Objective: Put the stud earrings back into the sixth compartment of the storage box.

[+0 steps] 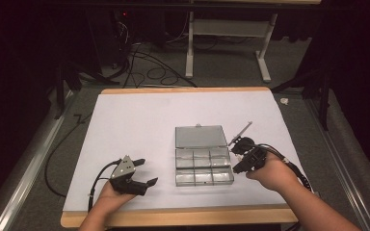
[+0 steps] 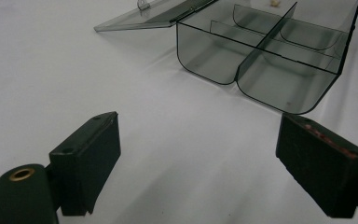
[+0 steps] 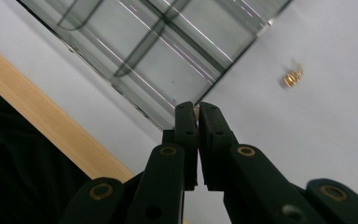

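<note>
The right hand-held gripper (image 3: 196, 108) has its jaws pinched together on a tiny brass-coloured part (image 3: 196, 110), of which a mere sliver shows between the tips; in the high view this gripper (image 1: 244, 153) hangs just off the right side of the box (image 1: 204, 166), towards the worktop's near right part. The box is clear plastic, split into six compartments, with its lid (image 1: 201, 136) swung open and lying flat behind it towards the far edge. The catch looks risky: the part is so small and so near the jaw tips that a slight loosening or a knock on the box wall could let it drop, and on the white sheet (image 1: 139, 120) it might roll off. Aiming matters too, since the dividers are thin and the part could land in the wrong compartment or bounce out. A second brass part (image 3: 292, 78) lies loose on the sheet just beside the box. The left hand-held gripper (image 1: 142, 172) rests near the near left edge, well apart from the box, its jaws standing wide with nothing between them. Nothing stands between the right gripper and the compartments except the box's own right wall
</note>
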{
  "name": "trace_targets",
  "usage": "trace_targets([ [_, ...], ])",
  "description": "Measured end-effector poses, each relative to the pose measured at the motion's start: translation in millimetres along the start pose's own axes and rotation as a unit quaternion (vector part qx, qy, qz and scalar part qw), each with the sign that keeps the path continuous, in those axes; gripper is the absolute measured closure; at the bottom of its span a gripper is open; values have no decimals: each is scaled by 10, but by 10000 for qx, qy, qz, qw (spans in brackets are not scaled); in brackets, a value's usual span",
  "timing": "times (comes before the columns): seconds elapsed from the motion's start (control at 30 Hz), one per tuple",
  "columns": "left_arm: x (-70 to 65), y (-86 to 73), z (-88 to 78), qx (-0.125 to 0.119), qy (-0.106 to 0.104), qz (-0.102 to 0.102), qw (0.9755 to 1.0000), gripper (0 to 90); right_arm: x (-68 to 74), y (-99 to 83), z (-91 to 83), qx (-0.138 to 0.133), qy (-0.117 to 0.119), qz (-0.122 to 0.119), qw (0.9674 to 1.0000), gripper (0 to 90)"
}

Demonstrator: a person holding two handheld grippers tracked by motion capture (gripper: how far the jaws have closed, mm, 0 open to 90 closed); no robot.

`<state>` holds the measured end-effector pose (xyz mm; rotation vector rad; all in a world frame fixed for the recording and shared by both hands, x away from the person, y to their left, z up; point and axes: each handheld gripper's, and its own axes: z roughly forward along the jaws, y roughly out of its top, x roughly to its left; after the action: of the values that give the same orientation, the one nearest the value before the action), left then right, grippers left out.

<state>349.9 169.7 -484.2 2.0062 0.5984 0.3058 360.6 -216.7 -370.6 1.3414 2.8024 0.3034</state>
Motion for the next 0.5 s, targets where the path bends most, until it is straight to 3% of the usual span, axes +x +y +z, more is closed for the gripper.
trace_targets([
  [0.23,7,-1,0,-26,-19,-18,10000,145,98,125,80,42,48,-176,9998,884],
  [0.37,6,-1,1,-21,-39,-15,10000,145,158,183,140,154,66,-82,9998,883],
  [0.4,7,0,0,-9,-42,-17,10000,145,137,204,174,79,86,-349,9993,883],
  [0.5,4,-1,2,-20,-27,-14,10000,145,201,228,248,165,119,-193,9996,883],
])
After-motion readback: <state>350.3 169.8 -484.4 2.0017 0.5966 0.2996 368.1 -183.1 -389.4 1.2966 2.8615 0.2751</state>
